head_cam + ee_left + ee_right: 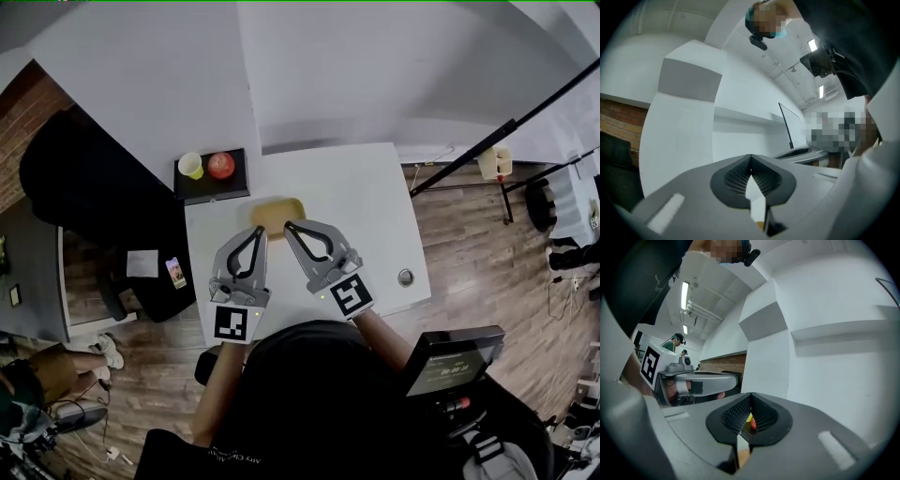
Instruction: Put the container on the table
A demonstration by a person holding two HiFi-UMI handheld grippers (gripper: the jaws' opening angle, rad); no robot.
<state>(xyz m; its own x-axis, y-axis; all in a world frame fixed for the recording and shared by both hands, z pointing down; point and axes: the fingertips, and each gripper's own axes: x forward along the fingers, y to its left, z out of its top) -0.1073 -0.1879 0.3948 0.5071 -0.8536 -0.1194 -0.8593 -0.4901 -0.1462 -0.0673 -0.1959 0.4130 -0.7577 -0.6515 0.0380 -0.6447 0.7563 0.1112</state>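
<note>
My left tongs (260, 231) and right tongs (288, 226) are pinched shut, tips at the container's (277, 212) near rim, by the table's (375, 206) far edge. Tray (211, 187) at its far-left corner; right half open; wood floor (469, 272) around.

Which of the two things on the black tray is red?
The round one on the right; the cup left of it is yellow.

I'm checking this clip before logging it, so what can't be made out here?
The container: head view, near edge hidden under the left gripper and right gripper; held or resting, unclear.
A small round thing on the table: head view, too small to name.
Both gripper views: jaws block the container.
</note>
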